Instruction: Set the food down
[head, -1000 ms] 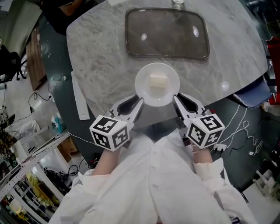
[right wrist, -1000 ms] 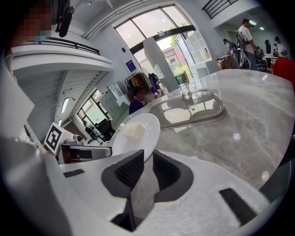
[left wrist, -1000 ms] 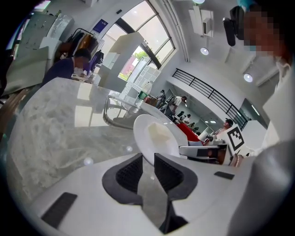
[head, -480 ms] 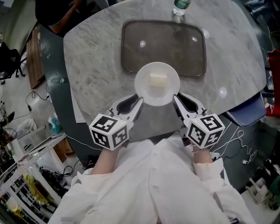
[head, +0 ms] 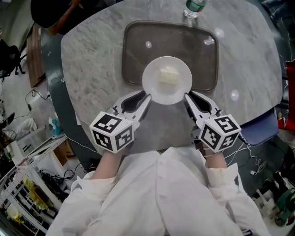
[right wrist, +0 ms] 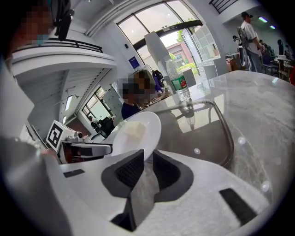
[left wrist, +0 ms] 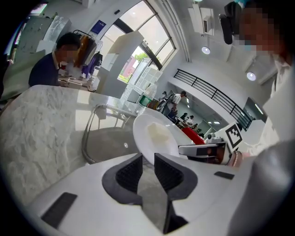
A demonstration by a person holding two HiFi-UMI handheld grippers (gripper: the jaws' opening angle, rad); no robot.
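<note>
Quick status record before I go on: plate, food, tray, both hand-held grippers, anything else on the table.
plate: white, over tray's near edge; contact unclear
food: pale block, centred on plate
tray: dark, on marble table
left hand-held gripper: shut on plate's left rim
right hand-held gripper: shut on plate's right rim
other: bottle beyond tray
</note>
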